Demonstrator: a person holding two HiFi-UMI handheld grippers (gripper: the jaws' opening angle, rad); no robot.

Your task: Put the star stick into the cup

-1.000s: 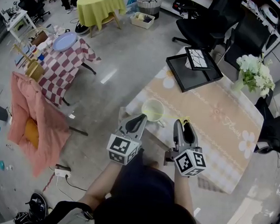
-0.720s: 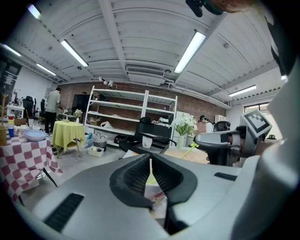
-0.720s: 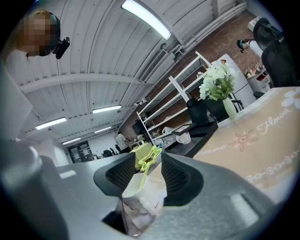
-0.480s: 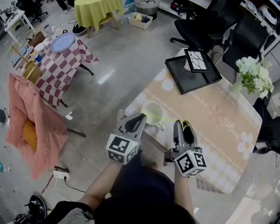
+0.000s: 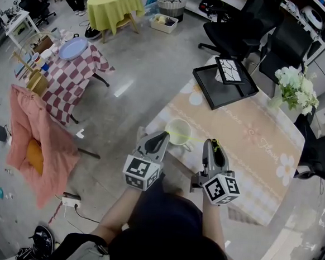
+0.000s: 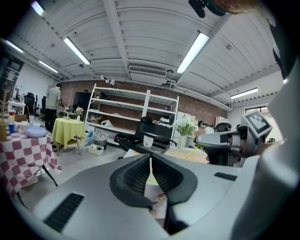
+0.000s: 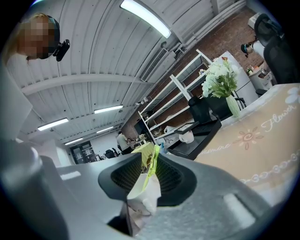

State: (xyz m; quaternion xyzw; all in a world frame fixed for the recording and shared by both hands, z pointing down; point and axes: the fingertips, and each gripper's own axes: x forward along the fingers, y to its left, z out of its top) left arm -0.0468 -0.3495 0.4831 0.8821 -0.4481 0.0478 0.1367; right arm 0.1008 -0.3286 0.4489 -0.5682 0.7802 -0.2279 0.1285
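A pale yellow-green cup (image 5: 180, 131) stands near the front edge of the beige flowered table (image 5: 252, 133). My left gripper (image 5: 163, 137) reaches its left rim, and in the left gripper view the left gripper (image 6: 150, 161) is shut on the cup's thin wall (image 6: 150, 177). To the cup's right, my right gripper (image 5: 214, 145) holds the yellow-green star stick (image 5: 214, 140). In the right gripper view the right gripper (image 7: 153, 157) has just been closing, and its pads now press the star stick (image 7: 152, 165), which stands up between them.
A black tray (image 5: 210, 91) with a framed picture (image 5: 230, 68) lies at the table's far end. A vase of white flowers (image 5: 294, 82) stands at the far right. Black office chairs (image 5: 244, 21) are behind the table, and a checked table (image 5: 72, 69) is to the left.
The right gripper's jaws have narrowed onto the star stick. The left gripper and the cup have kept their places.
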